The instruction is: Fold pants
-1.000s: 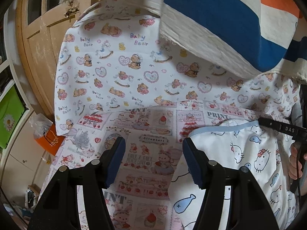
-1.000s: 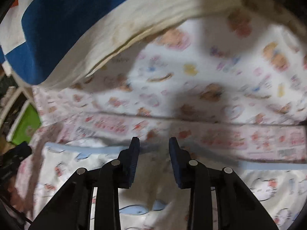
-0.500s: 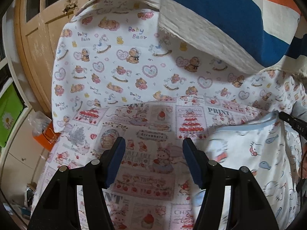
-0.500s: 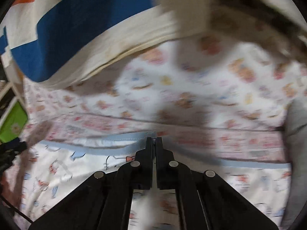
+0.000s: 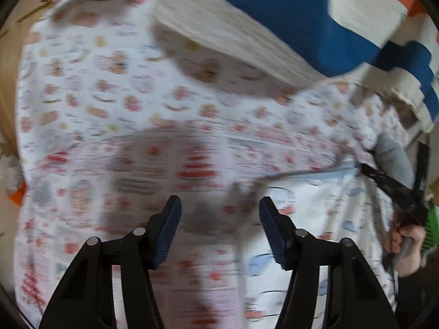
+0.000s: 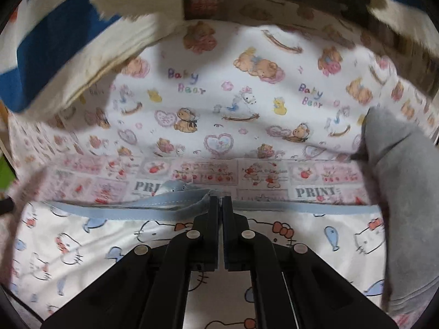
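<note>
The pants (image 6: 109, 235) are white with a cat-and-fish print and a light blue waistband (image 6: 164, 200); they lie on a patterned bed sheet (image 6: 219, 104). My right gripper (image 6: 221, 198) is shut on the waistband, which bunches up at its tips. In the blurred left wrist view the pants (image 5: 315, 219) lie at the lower right, just past the right fingertip. My left gripper (image 5: 219, 205) hangs over the bare sheet (image 5: 123, 96) with its jaws closing and nothing between them. The right gripper (image 5: 392, 189) and the hand (image 5: 406, 238) holding it show at the right edge.
A thick cream, blue and orange striped blanket (image 5: 274, 13) overhangs the far side of the sheet, also in the right wrist view (image 6: 55, 41). A grey cloth (image 6: 397, 192) lies at the right beside the pants. An orange bag (image 5: 16, 194) sits off the left edge.
The right gripper closed onto the blue waistband and holds it bunched. The left gripper swung, so the pants slid right in its view, and its jaws narrowed a little.
</note>
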`<state>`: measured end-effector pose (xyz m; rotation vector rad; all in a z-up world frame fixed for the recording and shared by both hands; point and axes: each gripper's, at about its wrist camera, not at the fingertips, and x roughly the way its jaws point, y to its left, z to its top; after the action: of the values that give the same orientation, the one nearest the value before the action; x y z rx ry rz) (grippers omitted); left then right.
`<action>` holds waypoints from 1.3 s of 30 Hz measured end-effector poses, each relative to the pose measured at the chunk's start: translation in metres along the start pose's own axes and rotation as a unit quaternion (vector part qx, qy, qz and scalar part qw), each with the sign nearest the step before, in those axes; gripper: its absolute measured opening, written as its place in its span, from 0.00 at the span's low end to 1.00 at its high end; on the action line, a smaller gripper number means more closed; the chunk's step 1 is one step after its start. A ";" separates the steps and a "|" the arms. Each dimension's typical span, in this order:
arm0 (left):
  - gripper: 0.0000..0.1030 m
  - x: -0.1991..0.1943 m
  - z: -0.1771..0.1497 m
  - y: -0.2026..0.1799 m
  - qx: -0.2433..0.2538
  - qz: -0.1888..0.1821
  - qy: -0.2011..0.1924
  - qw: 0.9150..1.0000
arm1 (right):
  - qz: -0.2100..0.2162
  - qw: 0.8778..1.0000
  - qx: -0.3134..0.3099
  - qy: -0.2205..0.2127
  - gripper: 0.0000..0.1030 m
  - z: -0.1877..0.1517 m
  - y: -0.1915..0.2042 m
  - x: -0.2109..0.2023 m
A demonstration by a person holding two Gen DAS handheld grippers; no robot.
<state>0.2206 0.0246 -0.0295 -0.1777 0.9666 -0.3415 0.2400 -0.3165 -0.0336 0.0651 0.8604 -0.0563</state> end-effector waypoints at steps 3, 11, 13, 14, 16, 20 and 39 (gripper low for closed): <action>0.52 0.012 0.009 -0.022 0.014 -0.020 0.021 0.999 | 0.009 1.000 0.008 0.021 0.02 -0.002 -0.003 0.007; 0.01 0.038 0.023 -0.053 0.044 0.033 0.045 0.997 | 0.033 0.999 0.004 0.002 0.02 -0.006 0.000 -0.010; 0.00 0.024 0.020 -0.062 0.053 0.028 0.017 0.998 | 0.045 0.999 0.012 0.014 0.02 -0.005 -0.001 -0.010; 0.00 0.016 0.017 -0.068 0.068 0.024 0.004 0.997 | 0.047 0.999 0.013 0.016 0.02 -0.005 0.000 -0.011; 0.00 0.004 0.008 -0.082 0.093 0.011 -0.002 0.996 | 0.040 0.999 0.007 0.011 0.02 -0.005 0.001 -0.013; 0.00 -0.015 -0.021 -0.111 0.137 -0.038 0.011 0.990 | 0.040 0.999 0.009 0.014 0.02 -0.005 -0.002 -0.011; 0.36 -0.023 -0.028 -0.092 0.097 -0.022 0.016 0.995 | 0.051 0.998 0.010 0.021 0.02 -0.002 -0.004 -0.014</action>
<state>0.1669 -0.0529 0.0004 -0.0160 0.9549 -0.4781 0.2289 -0.3203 -0.0239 0.1286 0.8970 0.0331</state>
